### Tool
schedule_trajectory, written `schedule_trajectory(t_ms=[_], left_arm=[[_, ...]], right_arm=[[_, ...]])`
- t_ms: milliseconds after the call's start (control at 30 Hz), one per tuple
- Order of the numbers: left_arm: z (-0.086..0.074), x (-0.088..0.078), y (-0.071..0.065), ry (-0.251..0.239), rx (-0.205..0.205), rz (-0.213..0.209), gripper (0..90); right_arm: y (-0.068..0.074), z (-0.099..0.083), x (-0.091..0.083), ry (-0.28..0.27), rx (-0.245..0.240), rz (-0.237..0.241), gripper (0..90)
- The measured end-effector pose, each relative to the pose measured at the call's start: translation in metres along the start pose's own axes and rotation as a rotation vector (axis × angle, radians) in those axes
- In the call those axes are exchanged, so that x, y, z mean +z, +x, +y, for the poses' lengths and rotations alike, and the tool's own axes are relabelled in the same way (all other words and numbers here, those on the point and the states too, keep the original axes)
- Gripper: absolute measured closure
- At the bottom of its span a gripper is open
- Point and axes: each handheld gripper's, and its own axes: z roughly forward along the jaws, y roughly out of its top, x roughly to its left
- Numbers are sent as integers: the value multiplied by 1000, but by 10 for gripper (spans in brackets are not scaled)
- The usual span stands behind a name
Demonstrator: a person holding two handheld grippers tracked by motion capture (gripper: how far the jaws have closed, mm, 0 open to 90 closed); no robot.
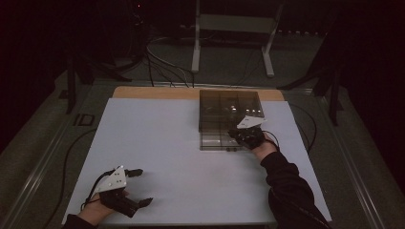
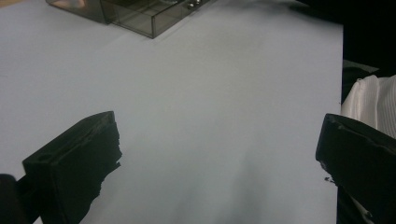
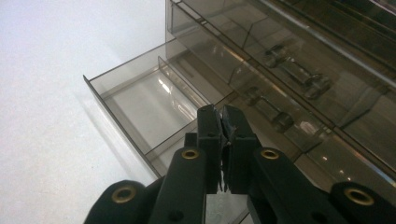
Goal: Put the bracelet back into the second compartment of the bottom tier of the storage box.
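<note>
Glossy smoked-plastic drawer box [image 1: 230,110], matt table [image 1: 157,143]

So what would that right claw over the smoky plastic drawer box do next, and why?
Probably ease a little further down toward the pulled-out drawer. The right claw is shut, with nothing visible between its jaws, poised just above the drawer's front part on the drawer box. What it aims for there I cannot tell. The left claw rests open on the table, apart from the work.

White table top [image 1: 157,143]; cables [image 1: 162,67] and metal stand [image 1: 234,28] on floor behind

Smoky clear drawer box [image 1: 224,107], bottom drawer [image 3: 140,100] pulled open
</note>
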Motion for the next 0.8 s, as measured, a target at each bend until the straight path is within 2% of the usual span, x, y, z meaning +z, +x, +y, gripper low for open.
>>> schedule_trajectory(t_ms=[333,800], left_arm=[[0,0,0,-2,0,0,1],[0,0,0,1,-1,-2,1]], right_arm=[[4,-1,8,26,-7,16,876],[-1,-7,20,64,7,22,876]])
